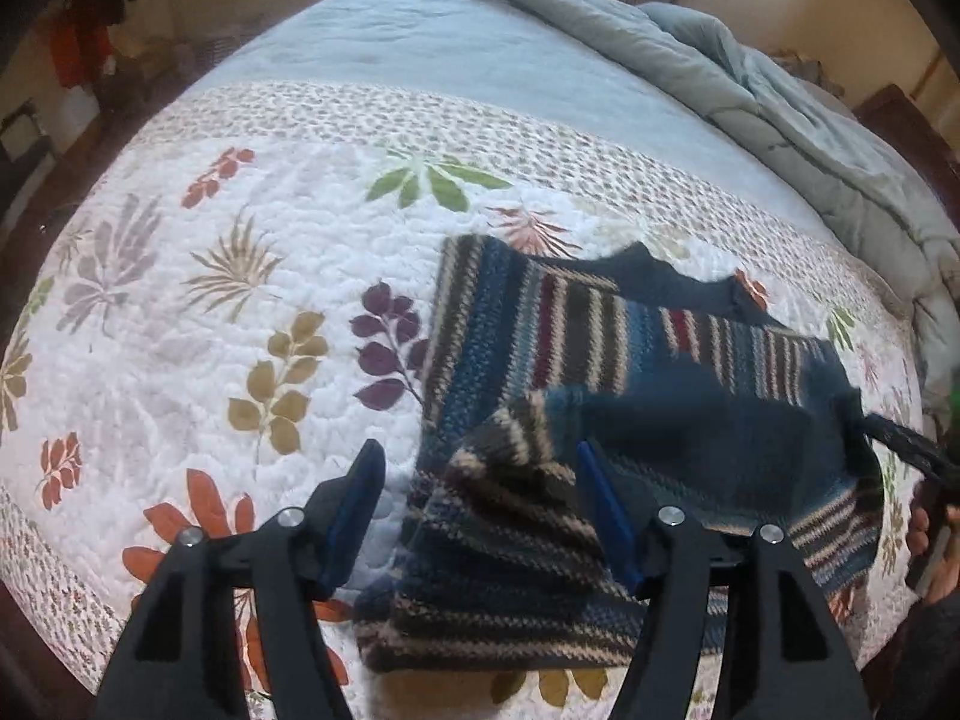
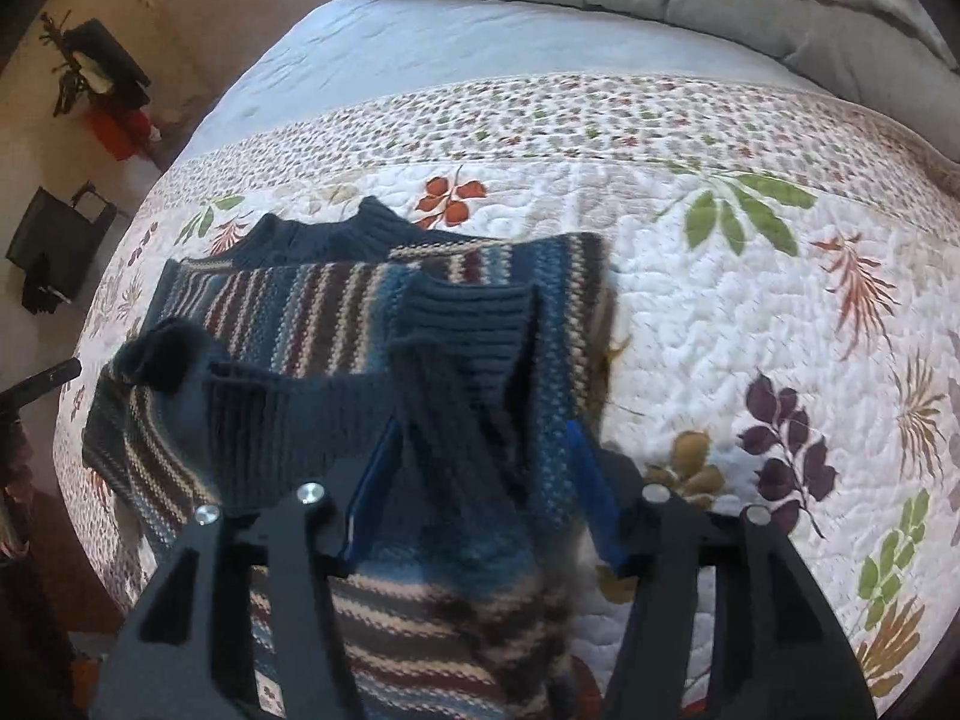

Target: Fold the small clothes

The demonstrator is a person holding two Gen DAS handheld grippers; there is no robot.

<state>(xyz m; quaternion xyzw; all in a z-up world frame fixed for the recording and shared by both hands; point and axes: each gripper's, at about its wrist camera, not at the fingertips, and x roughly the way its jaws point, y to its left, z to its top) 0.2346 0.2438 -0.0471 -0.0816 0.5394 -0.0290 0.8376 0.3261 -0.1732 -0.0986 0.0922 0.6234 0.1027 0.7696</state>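
Quilted bedspread [image 1: 180, 300] carries the partly folded striped sweater [image 1: 600, 330]; left gripper [image 1: 480, 510] and right gripper [image 2: 480, 474] stand apart, sleeve fold apparently in hand, next tucking the cuff [image 2: 474, 318] toward 12 o'clock.

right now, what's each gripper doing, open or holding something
left gripper: open, over the striped sweater, holding nothing.
right gripper: open, sweater's sleeve cuff between its fingers, not clamped.

light: soft, even, dimmish | shadows: faint | blur: slight motion on sweater [image 2: 420, 360] | edges: heavy fisheye bend, dark corners

One striped sweater [image 1: 600, 360], one floral quilt [image 1: 240, 276], one grey comforter [image 1: 780, 96], two hand-held grippers.
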